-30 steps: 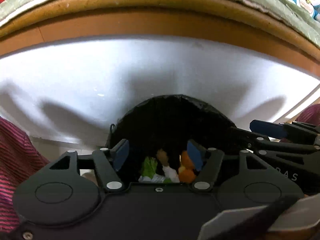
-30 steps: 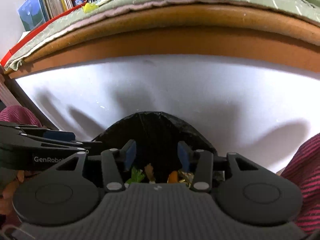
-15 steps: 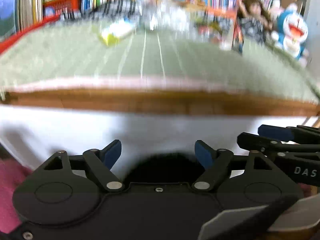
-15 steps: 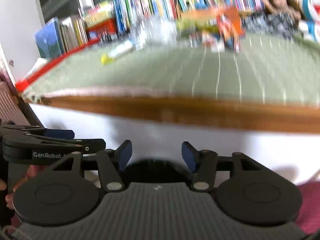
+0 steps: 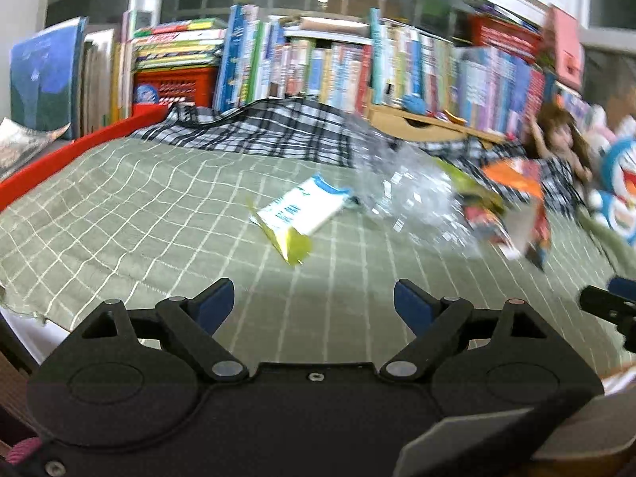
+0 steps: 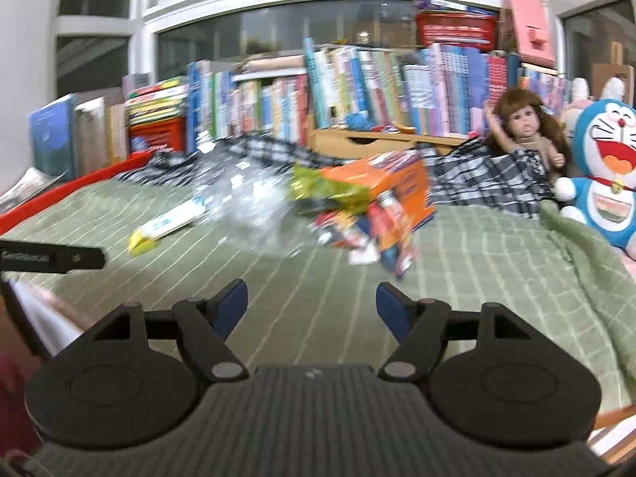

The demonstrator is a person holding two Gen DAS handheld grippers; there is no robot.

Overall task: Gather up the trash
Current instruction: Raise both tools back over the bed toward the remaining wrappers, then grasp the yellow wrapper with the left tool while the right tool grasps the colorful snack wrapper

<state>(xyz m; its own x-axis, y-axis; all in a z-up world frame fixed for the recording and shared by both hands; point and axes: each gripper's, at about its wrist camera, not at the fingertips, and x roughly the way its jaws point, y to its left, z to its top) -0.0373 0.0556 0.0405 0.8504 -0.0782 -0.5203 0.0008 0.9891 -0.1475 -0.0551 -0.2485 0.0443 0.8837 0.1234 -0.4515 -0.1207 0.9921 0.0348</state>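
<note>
- Left tool (image 5: 314,306): jaws spreading wider, nothing between them, above the near edge of the green checked bed cover (image 5: 119,214).
- Right tool (image 6: 312,304): likewise spreading, empty.
- Trash lies mid-bed, farther off: white-and-yellow wrapper (image 5: 300,212), crumpled clear plastic (image 5: 413,202) beside it, orange box (image 6: 391,194) to the right.

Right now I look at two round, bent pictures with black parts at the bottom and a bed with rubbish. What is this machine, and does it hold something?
No robot: a person carries a hand tool in each hand, each with a camera looking forward. One picture shows the left gripper, the other the right gripper. Both are opening, with nothing between their fingers. On the green blanket lie a white and yellow wrapper, crumpled clear plastic and an orange box. Books, a doll and a blue plush toy stand behind.
</note>
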